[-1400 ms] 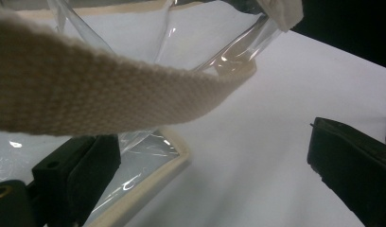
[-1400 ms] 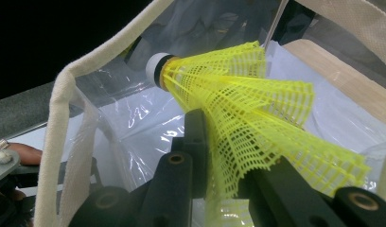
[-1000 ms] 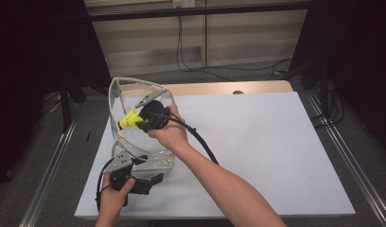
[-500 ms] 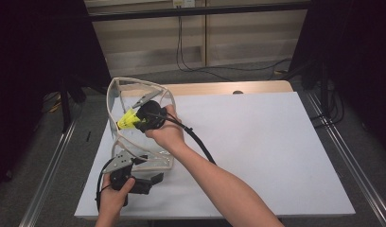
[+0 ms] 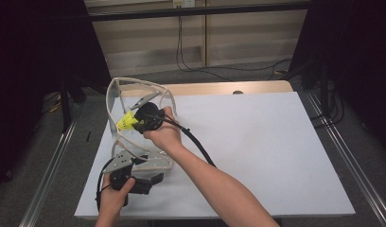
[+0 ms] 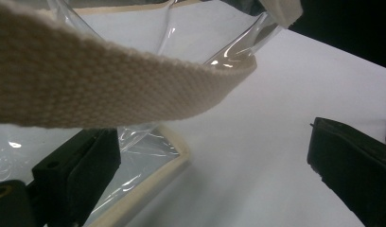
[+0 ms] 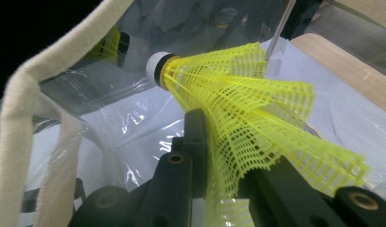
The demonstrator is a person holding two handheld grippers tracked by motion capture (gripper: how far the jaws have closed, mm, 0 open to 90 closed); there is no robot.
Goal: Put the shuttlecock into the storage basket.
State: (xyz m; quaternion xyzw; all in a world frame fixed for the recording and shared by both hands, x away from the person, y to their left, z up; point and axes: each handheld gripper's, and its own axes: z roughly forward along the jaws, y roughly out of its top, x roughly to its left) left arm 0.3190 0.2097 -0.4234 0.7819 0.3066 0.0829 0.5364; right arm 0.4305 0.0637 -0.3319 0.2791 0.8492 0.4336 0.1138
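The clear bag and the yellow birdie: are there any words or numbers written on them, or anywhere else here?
None can be read.
Yellow shuttlecock: plain mesh skirt and white tip, no print.
Clear bag: see-through plastic with plain cream straps, no label.
White table: blank.
A small fitting on the back wall is too small to read.

We see a white tabletop (image 5: pixel 257 142) with a pale wooden strip (image 5: pixel 214 88) along its far edge. Metal rails (image 5: pixel 345 156) run along both sides over grey floor (image 5: pixel 82 137). Behind stands a beige panelled wall (image 5: pixel 238 40), with black cables (image 5: pixel 191 61) hanging down it, flanked by dark curtains (image 5: pixel 35 56).
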